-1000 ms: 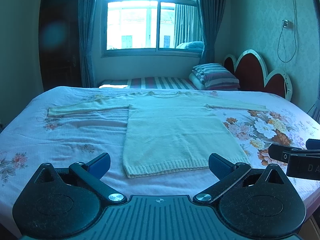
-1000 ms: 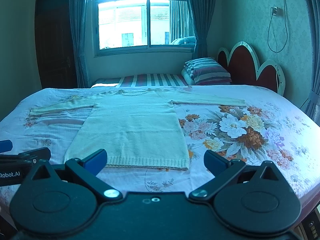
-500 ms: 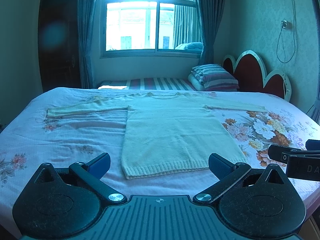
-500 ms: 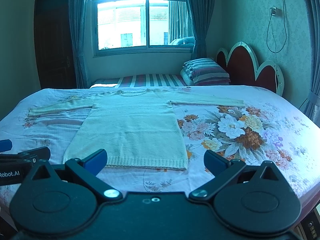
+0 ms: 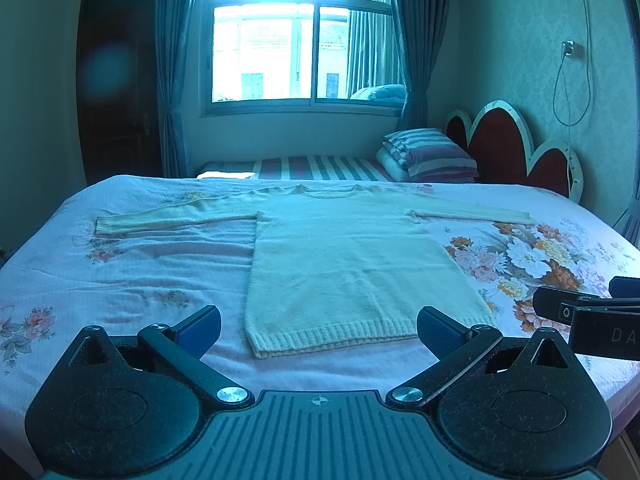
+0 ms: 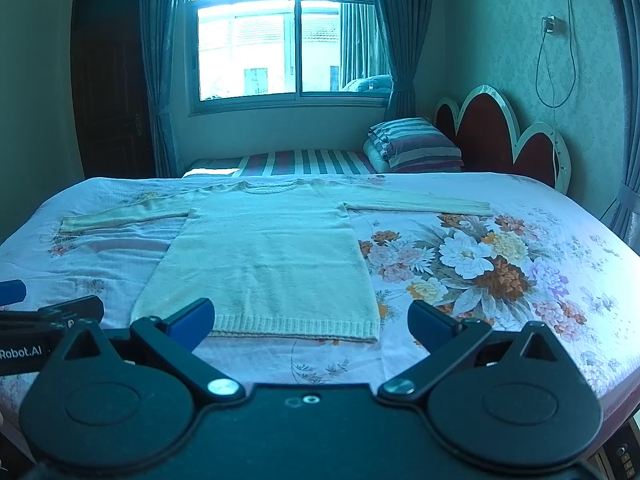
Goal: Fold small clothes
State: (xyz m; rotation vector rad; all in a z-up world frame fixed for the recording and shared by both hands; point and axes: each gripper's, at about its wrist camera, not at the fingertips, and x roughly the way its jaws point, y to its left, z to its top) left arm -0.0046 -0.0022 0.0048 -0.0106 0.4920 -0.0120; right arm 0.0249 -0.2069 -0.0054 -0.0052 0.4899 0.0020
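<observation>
A cream knitted sweater [image 5: 352, 264] [image 6: 272, 256] lies flat on the bed, hem toward me, collar far, both sleeves spread out sideways. My left gripper [image 5: 319, 326] hovers open just short of the hem, nothing between its blue pads. My right gripper [image 6: 311, 318] is open too, in front of the hem's right half. Each gripper shows at the edge of the other's view: the right one [image 5: 588, 312] and the left one [image 6: 48, 312].
The bed [image 5: 120, 280] has a pale floral sheet with a big flower print [image 6: 480, 264] on its right side. A striped pillow stack [image 5: 428, 154] and a red scalloped headboard [image 5: 512, 144] stand at the back right. A window [image 5: 300, 40] with curtains is behind.
Both views have shifted slightly, with the sweater sitting a little lower and nearer to the fingers than before. Both grippers stay open.
</observation>
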